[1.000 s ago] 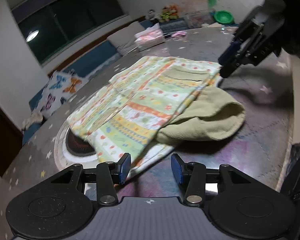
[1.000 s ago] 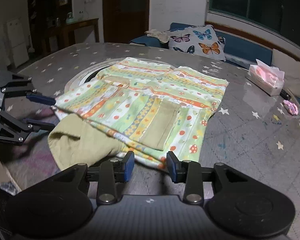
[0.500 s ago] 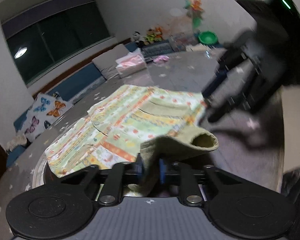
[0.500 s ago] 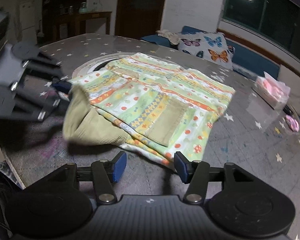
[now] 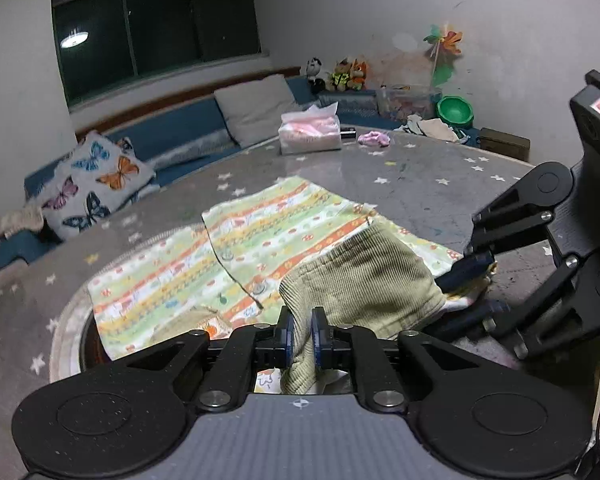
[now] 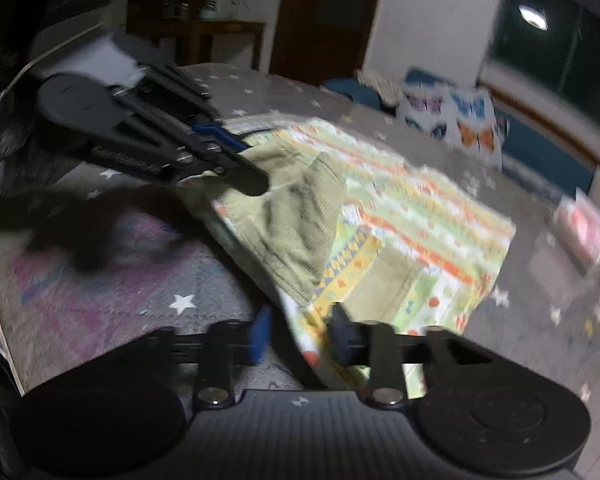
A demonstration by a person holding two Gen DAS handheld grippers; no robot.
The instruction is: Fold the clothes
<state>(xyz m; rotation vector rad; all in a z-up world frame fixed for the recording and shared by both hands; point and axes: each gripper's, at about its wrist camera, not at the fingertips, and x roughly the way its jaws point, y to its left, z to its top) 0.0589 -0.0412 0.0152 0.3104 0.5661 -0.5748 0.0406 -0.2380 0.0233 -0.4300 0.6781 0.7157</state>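
Jaws, left: your left gripper (image 5: 300, 338) is clamped on the olive ribbed cuff (image 5: 360, 284) of the patterned garment (image 5: 236, 256); it was spread apart a second ago.
Jaws, right: your right gripper (image 6: 298, 334) has just been closing, with the garment's near hem between its blue pads (image 6: 260, 334); they look narrow, but blur hides whether they press the cloth yet.
Garment: it lies flat on the starred table (image 5: 420, 184), over the round inset, with only the near corner raised.
Just changed: the cuff lay slack on the table before; now it is lifted and drawn over the garment.
Meaning: you have likely begun the sleeve fold.
Hard to see: the right view is smeared; from the left camera the right gripper's tips sit at the garment's edge, contact unclear.
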